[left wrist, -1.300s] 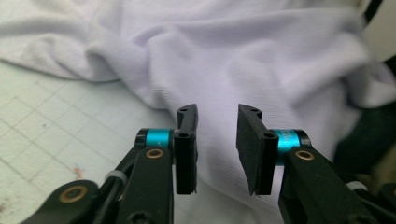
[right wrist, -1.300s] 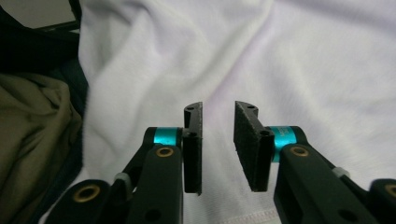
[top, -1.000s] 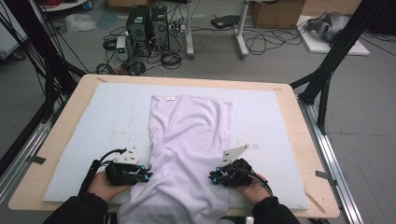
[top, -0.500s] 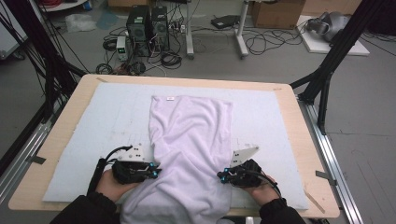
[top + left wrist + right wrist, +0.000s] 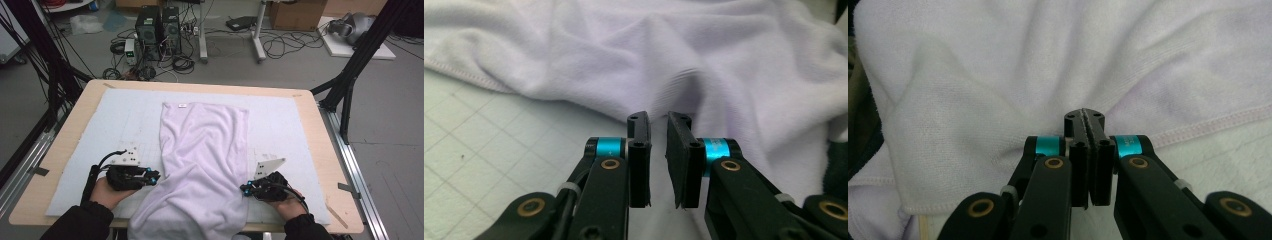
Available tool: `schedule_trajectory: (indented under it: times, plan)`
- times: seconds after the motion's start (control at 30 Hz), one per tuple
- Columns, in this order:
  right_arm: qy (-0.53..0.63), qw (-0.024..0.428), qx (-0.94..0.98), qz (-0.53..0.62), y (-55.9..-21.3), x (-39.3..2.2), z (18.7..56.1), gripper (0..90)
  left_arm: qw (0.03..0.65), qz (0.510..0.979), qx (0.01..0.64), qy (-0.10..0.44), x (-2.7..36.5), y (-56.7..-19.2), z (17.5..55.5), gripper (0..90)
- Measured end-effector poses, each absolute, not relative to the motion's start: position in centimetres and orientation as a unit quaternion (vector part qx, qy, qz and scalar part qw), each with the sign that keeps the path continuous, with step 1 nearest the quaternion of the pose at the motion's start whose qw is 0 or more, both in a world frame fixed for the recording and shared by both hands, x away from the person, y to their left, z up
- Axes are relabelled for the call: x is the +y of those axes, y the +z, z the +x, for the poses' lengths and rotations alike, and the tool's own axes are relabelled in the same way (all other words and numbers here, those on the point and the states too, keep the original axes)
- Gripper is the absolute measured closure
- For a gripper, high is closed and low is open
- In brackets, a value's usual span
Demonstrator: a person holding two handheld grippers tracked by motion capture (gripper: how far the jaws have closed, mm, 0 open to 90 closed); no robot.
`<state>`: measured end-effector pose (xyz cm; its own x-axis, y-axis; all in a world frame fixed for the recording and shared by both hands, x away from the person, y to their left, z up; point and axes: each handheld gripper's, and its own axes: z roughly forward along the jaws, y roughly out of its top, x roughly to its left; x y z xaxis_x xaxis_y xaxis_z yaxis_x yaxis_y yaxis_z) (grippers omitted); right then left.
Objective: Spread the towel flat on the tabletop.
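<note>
Both tongs have drawn apart, outward to the towel's (image 5: 205, 165) side edges.
Left tongs (image 5: 658, 125) just opened slightly, gripping nothing; right tongs (image 5: 1084, 119) closed, empty.

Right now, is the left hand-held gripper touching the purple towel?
Apart. In the left gripper view, the left hand-held gripper has a small gap between its jaws, which have just been opening, with nothing between them; the towel lies just beyond the tips.

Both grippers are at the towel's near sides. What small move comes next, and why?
Probably ease the left gripper forward onto the towel edge and close. Its jaws have just been opening; a narrow gap shows between them with no cloth inside, the fabric just ahead. The right gripper has its jaws together at the hem.
</note>
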<state>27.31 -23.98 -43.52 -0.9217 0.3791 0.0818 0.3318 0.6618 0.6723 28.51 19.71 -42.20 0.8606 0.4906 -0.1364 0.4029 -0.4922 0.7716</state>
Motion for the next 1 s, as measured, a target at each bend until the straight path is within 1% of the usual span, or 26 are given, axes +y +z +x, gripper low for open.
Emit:
schedule_trajectory:
  times: [0.1, 0.3, 0.4, 0.47, 0.5, 0.53, 0.6, 0.63, 0.77, 1.0]
  plan:
    - [0.37, 0.035, 0.908, 0.194, -43.4, -24.0, 27.3, 89.3, 0.428, 0.865, 0.257, 0.046, 19.2, -42.7, 28.9, 79.9]
    - [0.39, 0.032, 0.899, 0.196, -42.9, -23.3, 27.9, 81.2, 0.423, 0.875, 0.234, 0.027, 16.4, -43.3, 29.5, 78.1]
    - [0.374, 0.026, 0.907, 0.189, -43.4, -22.2, 28.2, 76.7, 0.412, 0.882, 0.228, 0.021, 14.7, -43.8, 29.8, 69.1]
    - [0.371, 0.024, 0.909, 0.187, -43.6, -21.7, 28.3, 74.9, 0.411, 0.882, 0.231, 0.023, 14.1, -44.0, 29.9, 68.8]
    - [0.373, 0.025, 0.909, 0.188, -43.6, -21.6, 28.4, 74.3, 0.41, 0.882, 0.232, 0.023, 14.0, -44.0, 30.0, 69.5]
    - [0.372, 0.022, 0.909, 0.189, -43.6, -21.4, 28.5, 74.0, 0.408, 0.883, 0.231, 0.025, 14.0, -44.0, 30.1, 72.5]
    - [0.372, 0.02, 0.909, 0.189, -43.8, -21.0, 28.6, 74.4, 0.402, 0.885, 0.232, 0.029, 14.0, -44.0, 30.1, 83.3]
    - [0.372, 0.019, 0.909, 0.188, -43.9, -20.9, 28.7, 74.9, 0.402, 0.885, 0.234, 0.03, 14.0, -43.9, 30.0, 85.9]
    - [0.377, 0.016, 0.906, 0.193, -44.0, -20.9, 28.8, 75.6, 0.407, 0.88, 0.239, 0.052, 15.2, -43.0, 29.7, 87.2]
    - [0.378, 0.017, 0.905, 0.196, -44.1, -20.9, 28.7, 76.2, 0.435, 0.856, 0.264, 0.095, 20.3, -39.9, 29.0, 87.2]
